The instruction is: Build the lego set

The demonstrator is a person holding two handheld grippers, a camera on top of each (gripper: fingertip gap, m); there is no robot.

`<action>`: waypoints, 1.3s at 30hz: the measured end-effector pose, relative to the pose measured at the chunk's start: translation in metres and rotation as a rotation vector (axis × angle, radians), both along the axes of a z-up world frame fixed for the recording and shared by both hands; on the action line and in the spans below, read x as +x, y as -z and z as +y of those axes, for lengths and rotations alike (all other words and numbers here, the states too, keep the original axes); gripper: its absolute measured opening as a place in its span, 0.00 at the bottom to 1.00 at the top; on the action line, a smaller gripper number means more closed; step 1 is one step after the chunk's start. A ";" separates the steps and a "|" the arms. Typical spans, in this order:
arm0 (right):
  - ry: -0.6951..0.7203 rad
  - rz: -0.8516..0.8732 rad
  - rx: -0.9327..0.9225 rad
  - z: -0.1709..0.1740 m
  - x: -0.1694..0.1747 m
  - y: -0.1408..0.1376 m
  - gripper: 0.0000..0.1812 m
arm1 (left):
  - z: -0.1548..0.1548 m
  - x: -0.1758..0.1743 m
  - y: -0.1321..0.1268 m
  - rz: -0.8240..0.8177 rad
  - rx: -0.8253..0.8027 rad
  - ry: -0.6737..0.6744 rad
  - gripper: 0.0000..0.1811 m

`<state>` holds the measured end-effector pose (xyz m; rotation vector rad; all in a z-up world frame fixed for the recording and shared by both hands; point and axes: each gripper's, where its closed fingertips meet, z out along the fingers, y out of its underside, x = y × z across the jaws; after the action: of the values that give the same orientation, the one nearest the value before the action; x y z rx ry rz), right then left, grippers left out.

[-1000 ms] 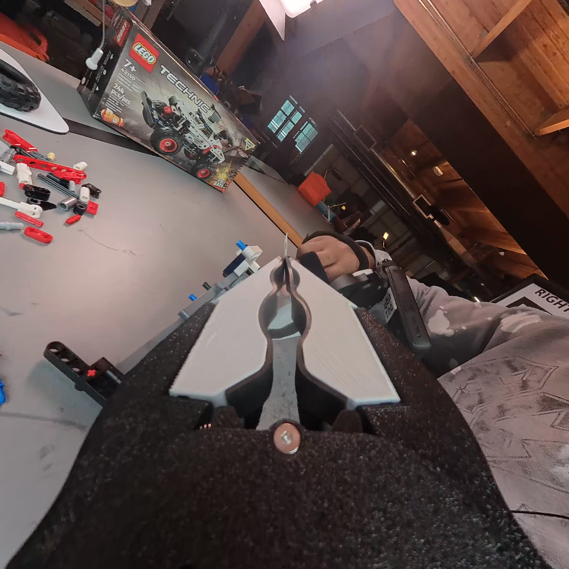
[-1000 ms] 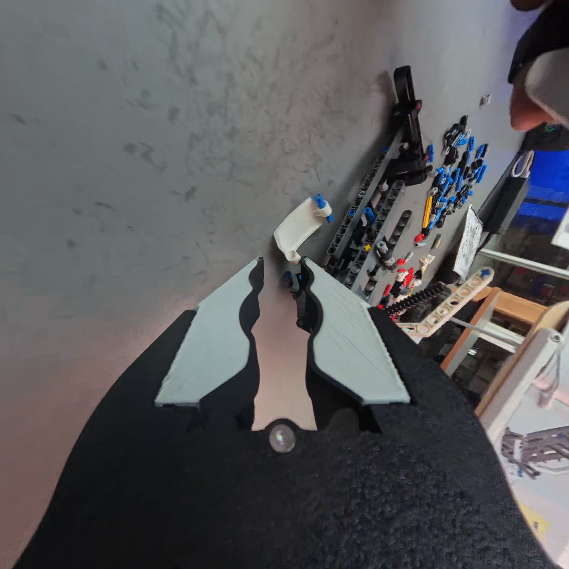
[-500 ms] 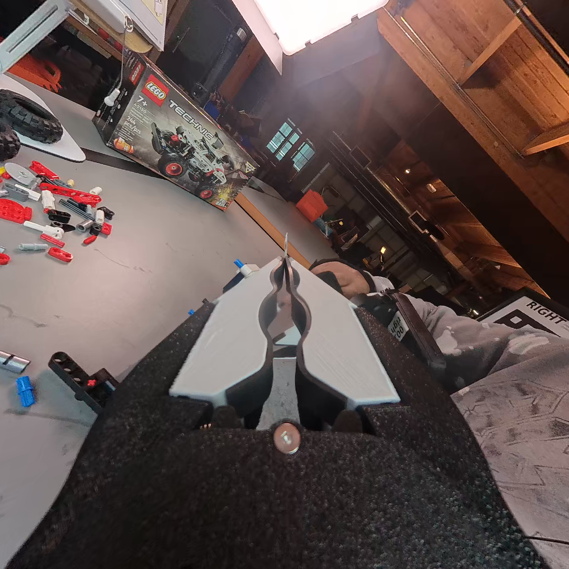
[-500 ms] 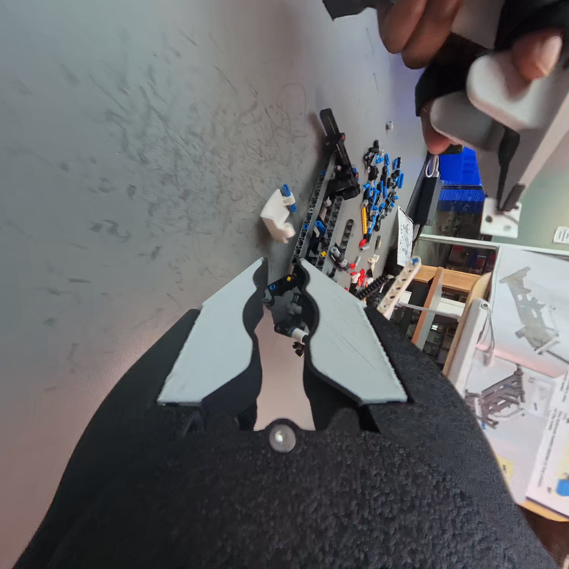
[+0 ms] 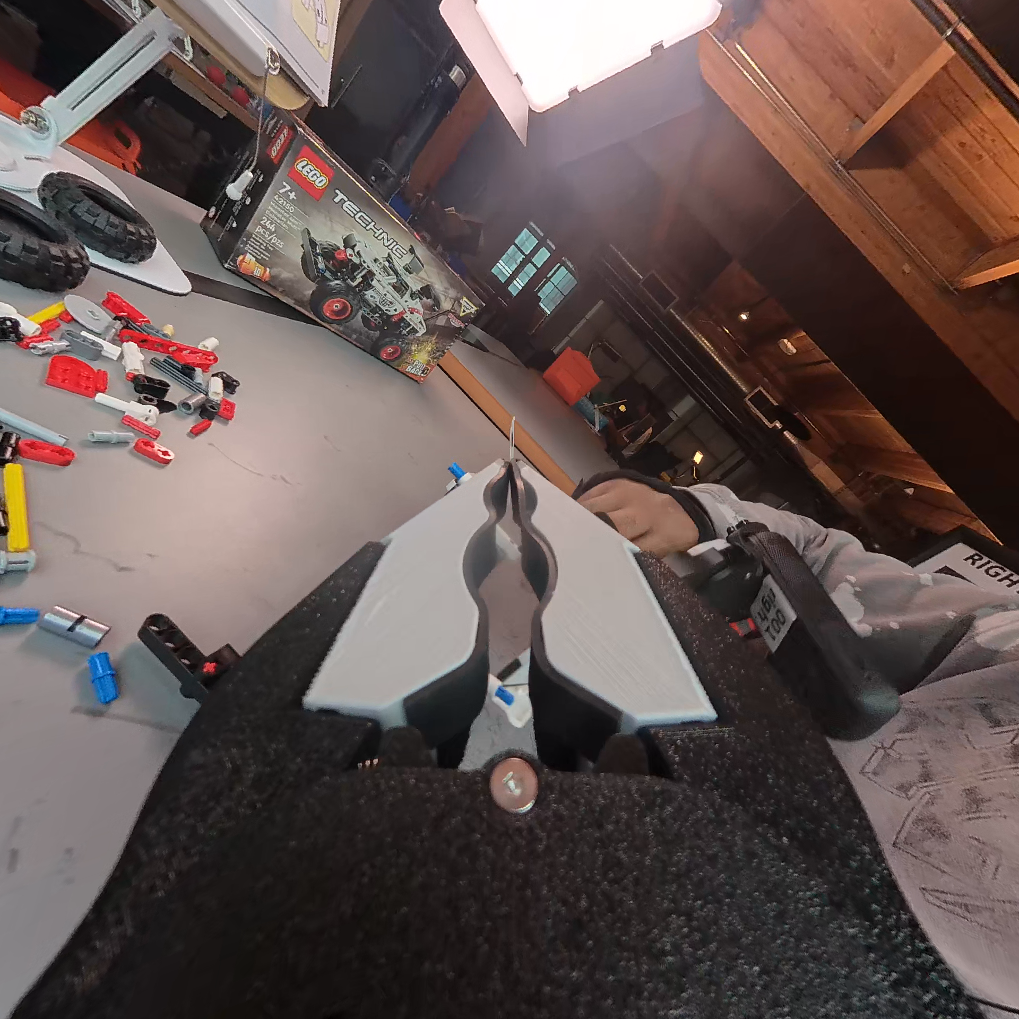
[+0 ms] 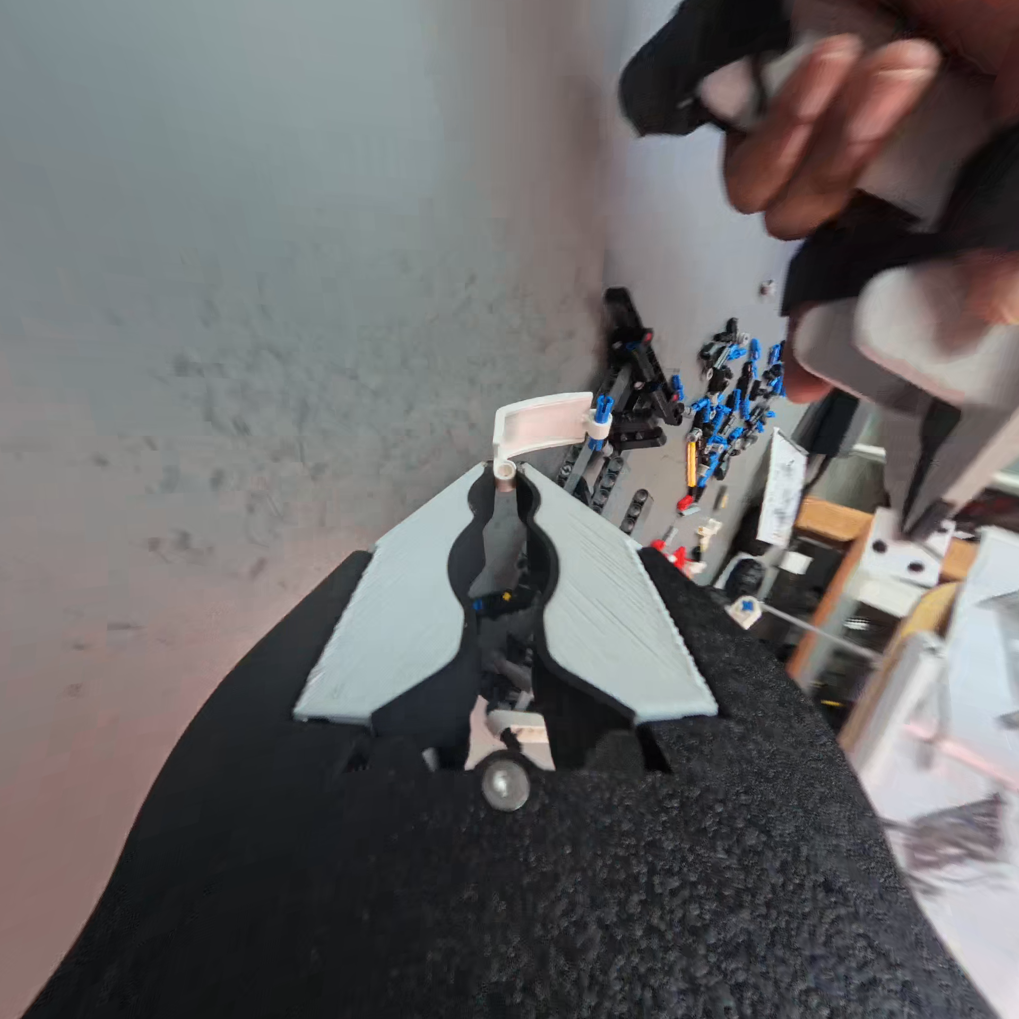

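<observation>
The grey table carries everything, and the lego box standing at its far side serves as the marker here. Beside the box, toward the table's edge, black tyres rest on a white sheet. In front of the box lies a scatter of loose red, white and grey pieces; nearer still than those, a black beam lies flat with a blue pin just beside it.

The left gripper hangs over the table well in front of the box, its jaws pressed together at the tips with a thin sliver pinched between them; what that sliver is cannot be told. Past its tips a person's hand is at the other tool.

The right gripper has its jaws closed on the peg end of a white curved panel, which stands out beyond the tips with a blue pin at its far corner. Behind the panel lies a dark lego frame, and beyond that a heap of small blue and black pins. The right wrist view is blurred.
</observation>
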<state>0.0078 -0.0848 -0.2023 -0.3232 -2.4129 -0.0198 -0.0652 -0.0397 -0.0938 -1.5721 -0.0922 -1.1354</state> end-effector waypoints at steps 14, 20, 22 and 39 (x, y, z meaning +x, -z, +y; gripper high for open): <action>1.197 -0.175 -2.134 -0.054 0.029 -0.009 0.04 | 0.001 -0.005 -0.004 0.000 0.018 -0.035 0.00; 1.342 -0.206 -1.919 -0.049 0.060 0.002 0.21 | 0.001 -0.002 0.001 -0.017 -0.001 -0.017 0.00; 1.336 -0.140 -1.754 -0.036 0.075 0.006 0.21 | 0.001 -0.001 0.000 -0.025 -0.004 -0.007 0.00; 0.887 0.026 -0.965 -0.024 0.061 0.017 0.14 | -0.001 0.010 0.005 -0.023 -0.013 0.017 0.00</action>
<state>0.0684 -0.1090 -0.2188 -1.7569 -1.8885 0.7436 -0.0549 -0.0408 -0.0991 -1.5738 -0.1018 -1.1688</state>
